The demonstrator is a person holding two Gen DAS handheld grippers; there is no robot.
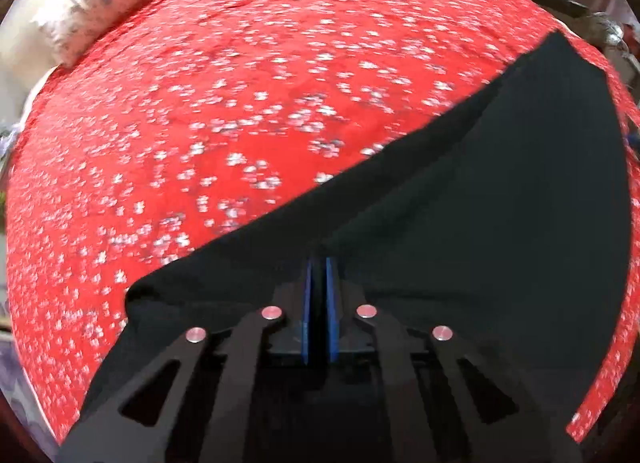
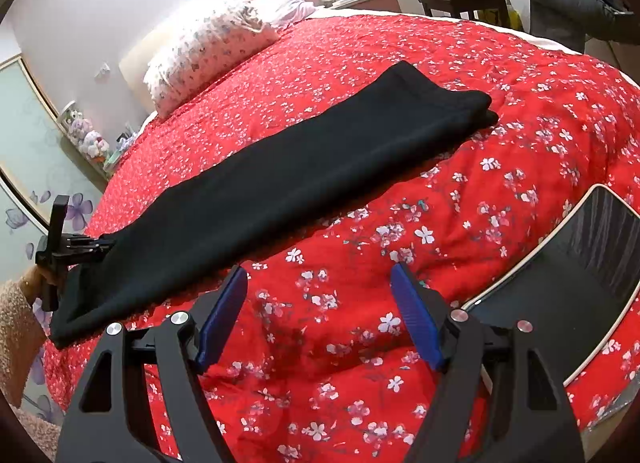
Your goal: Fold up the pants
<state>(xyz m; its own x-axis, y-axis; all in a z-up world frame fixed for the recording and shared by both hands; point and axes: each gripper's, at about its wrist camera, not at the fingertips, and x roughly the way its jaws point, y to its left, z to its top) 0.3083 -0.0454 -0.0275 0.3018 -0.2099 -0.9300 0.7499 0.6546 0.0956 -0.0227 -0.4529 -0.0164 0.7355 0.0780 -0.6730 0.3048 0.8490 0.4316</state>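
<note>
We've got the left gripper [image 1: 319, 263] pinching the pants [image 2: 280, 167] end at the bed's [image 2: 520, 111] near-left edge, ready to fold; right gripper [image 2: 320, 283] spread, empty.

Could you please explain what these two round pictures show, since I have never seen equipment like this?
No robot here: a person holds a hand-held claw in each hand, and a wide-angle camera on each looks along its two fingers. One picture is from the left claw: its blue pads are shut on the near end of the black pants. The other is from the right claw, which stands open and empty above the red floral bedspread. That view also shows the left claw from the side, gripping the pants, which lie long and flat on the bed. A tablet lies to the right, and a floral pillow beyond.
</note>
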